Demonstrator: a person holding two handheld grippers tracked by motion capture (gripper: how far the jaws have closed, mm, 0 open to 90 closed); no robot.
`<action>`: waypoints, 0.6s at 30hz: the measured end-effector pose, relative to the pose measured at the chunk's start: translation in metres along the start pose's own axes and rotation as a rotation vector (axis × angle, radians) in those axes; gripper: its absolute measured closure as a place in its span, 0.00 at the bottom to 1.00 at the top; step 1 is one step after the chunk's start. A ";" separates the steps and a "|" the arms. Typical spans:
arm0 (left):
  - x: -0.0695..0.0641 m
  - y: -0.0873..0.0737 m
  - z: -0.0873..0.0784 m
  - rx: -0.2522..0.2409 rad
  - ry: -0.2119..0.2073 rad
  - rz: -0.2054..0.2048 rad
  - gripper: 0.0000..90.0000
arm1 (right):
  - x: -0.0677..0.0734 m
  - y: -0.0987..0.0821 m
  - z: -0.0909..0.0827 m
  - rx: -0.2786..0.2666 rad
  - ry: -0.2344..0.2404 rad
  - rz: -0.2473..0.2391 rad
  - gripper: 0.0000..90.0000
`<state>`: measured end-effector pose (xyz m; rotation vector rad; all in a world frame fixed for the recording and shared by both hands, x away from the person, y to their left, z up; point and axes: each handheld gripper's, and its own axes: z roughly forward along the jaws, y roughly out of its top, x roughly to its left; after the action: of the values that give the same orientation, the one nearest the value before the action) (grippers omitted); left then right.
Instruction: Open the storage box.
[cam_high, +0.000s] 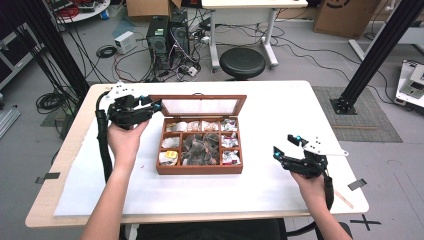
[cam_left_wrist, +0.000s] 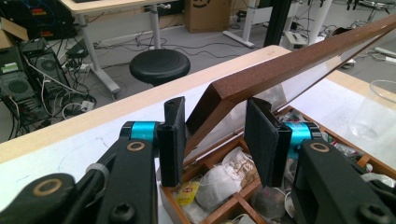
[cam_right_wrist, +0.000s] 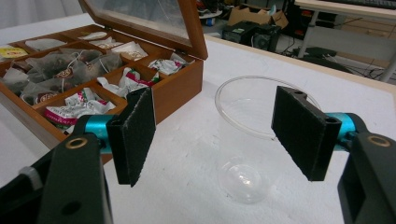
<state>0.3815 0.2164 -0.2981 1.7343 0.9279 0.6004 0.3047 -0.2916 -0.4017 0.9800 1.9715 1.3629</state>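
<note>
Left gripper (cam_left_wrist: 215, 140) fingers pinching raised box lid (cam_left_wrist: 280, 70), right gripper (cam_right_wrist: 224, 135) fingers spread around cup (cam_right_wrist: 243, 140).

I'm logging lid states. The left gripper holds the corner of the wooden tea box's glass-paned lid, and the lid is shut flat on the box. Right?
Not quite. The left gripper does hold the corner of the glass-paned wooden lid, but the lid stands raised, with the wooden tea box open and its tea bags exposed. The high view shows it.
</note>
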 end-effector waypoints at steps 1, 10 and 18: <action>0.000 0.001 0.001 0.003 0.003 0.002 0.65 | 0.000 0.000 0.000 -0.002 0.001 -0.003 0.34; 0.003 0.005 0.005 0.000 0.011 -0.007 0.65 | 0.000 0.000 0.001 -0.002 0.001 -0.004 0.35; 0.003 0.006 0.005 -0.003 0.014 -0.013 0.65 | 0.001 0.001 0.002 -0.001 0.005 -0.004 0.34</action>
<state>0.3891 0.2147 -0.2946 1.7217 0.9470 0.6064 0.3058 -0.2899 -0.4015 0.9718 1.9753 1.3658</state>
